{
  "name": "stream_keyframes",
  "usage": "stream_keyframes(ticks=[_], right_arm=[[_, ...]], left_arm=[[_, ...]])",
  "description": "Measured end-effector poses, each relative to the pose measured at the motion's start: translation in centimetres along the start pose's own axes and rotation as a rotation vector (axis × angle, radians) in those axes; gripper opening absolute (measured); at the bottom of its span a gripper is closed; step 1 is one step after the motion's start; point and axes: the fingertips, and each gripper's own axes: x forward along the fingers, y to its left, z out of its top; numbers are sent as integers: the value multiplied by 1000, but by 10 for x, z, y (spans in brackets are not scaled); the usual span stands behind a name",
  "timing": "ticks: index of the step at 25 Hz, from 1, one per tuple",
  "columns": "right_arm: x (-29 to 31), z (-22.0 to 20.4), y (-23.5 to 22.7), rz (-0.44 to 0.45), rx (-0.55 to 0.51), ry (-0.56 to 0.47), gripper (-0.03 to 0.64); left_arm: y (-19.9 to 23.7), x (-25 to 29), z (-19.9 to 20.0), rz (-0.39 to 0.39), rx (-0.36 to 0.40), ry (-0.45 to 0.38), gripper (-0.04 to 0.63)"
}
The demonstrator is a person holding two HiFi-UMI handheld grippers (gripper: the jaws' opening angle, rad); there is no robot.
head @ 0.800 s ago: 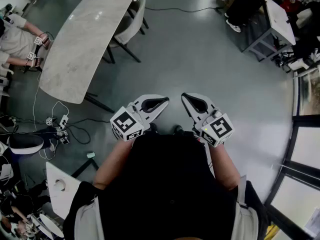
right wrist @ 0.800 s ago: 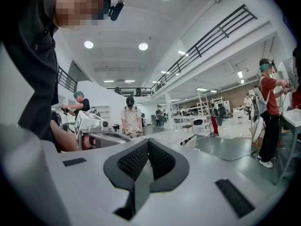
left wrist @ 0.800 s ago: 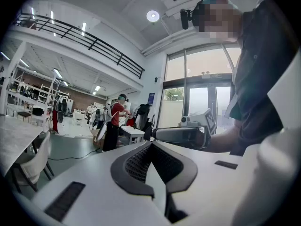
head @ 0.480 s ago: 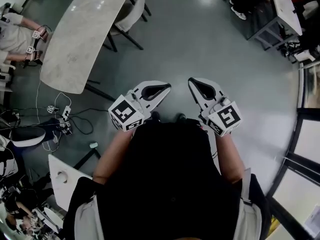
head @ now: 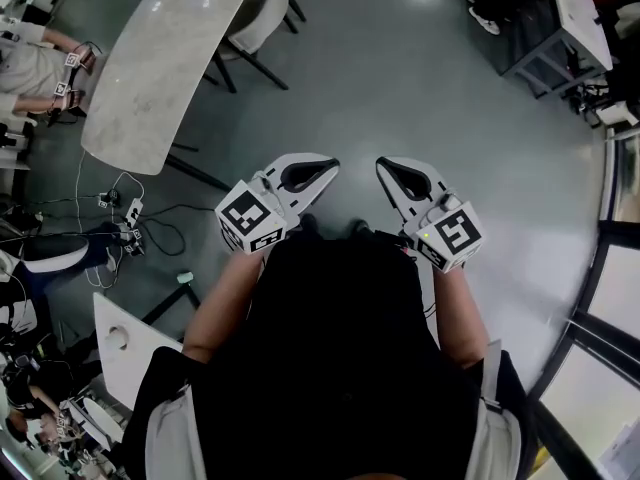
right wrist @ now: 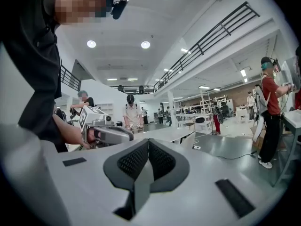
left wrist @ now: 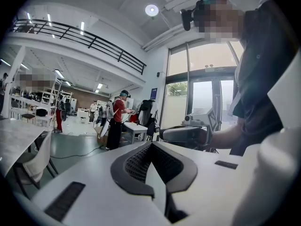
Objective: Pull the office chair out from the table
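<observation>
A white office chair (head: 262, 18) stands tucked against the right side of a long marble table (head: 165, 58) at the upper left of the head view. In the left gripper view the chair (left wrist: 40, 157) shows at the far left beside the table (left wrist: 14, 131). My left gripper (head: 330, 165) and right gripper (head: 383, 165) hang side by side in front of my body, over bare floor and well short of the chair. Both are shut with nothing between the jaws, as the left gripper (left wrist: 150, 145) and right gripper (right wrist: 148, 142) show in their own views.
A person (head: 30, 68) sits at the table's far left side. Cables and a power strip (head: 130, 228) lie on the floor near the table's end. A white desk corner (head: 115, 353) is at lower left, another desk (head: 575, 18) with people at top right, and glass doors on the right.
The table and chair have drifted a little toward the top of the head view. Both grippers stay shut, side by side in front of my body.
</observation>
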Motion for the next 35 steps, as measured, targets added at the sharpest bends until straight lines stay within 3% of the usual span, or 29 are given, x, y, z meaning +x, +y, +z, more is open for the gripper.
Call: stream_keyframes(ticks=[10,17,27,35], right_arm=[[-21,-19,-18,63,28,58,18],[-14,-27,-23,104,30,72,18],[31,-14,-53,136,-4,106,18],[93,12,-91,135,-32,131,18]], left_arm=[[-27,24,-14,62,-25,42,12],[-20,28,-20,95,-39,57,12],[37,37,-5,123,-35,14,12],[116,38,18,143,-31,-39,12]])
